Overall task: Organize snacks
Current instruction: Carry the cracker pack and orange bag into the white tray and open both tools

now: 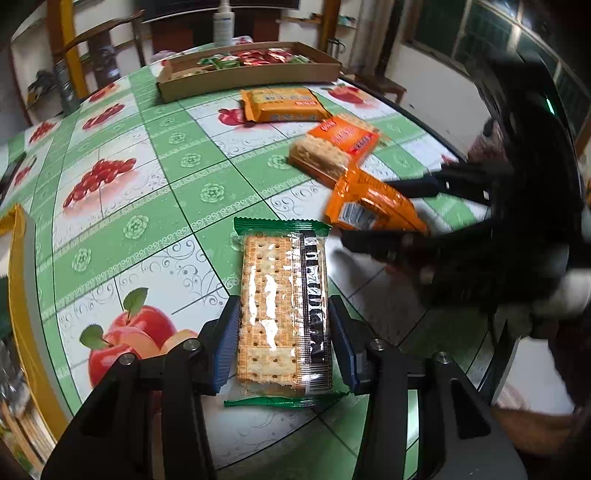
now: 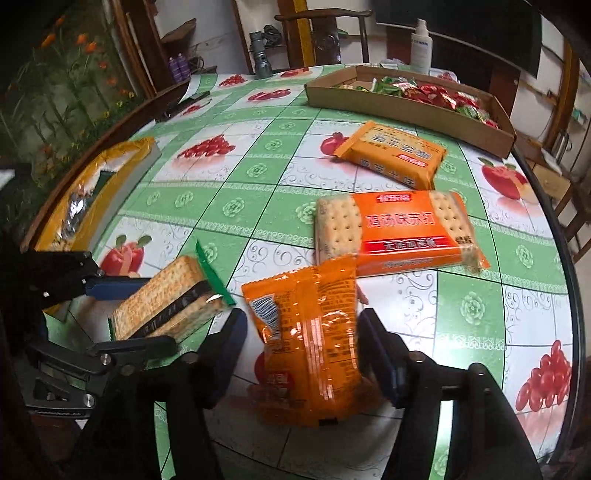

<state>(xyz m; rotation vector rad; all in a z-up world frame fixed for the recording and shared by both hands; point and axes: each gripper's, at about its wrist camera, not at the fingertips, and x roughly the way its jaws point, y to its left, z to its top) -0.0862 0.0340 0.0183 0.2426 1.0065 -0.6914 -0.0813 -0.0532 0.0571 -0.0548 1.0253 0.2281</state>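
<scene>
My left gripper point(image 1: 282, 332) is shut on a green-edged cracker pack point(image 1: 282, 310), held just above the fruit-print tablecloth; it also shows in the right wrist view point(image 2: 166, 306). My right gripper point(image 2: 301, 354) is shut on an orange snack pack point(image 2: 310, 343), tilted and blurred, also seen in the left wrist view point(image 1: 369, 206). Two more orange cracker packs lie on the table: a near one point(image 2: 399, 232) and a far one point(image 2: 395, 155). A shallow cardboard tray point(image 2: 402, 103) at the back holds several red and green sweets.
A yellow box point(image 2: 92, 192) lies at the table's left edge. A white spray bottle point(image 2: 421, 46) stands behind the tray. Wooden chairs point(image 2: 325, 33) stand around the round table point(image 2: 258, 173). A dark object point(image 2: 188, 101) lies at the far left rim.
</scene>
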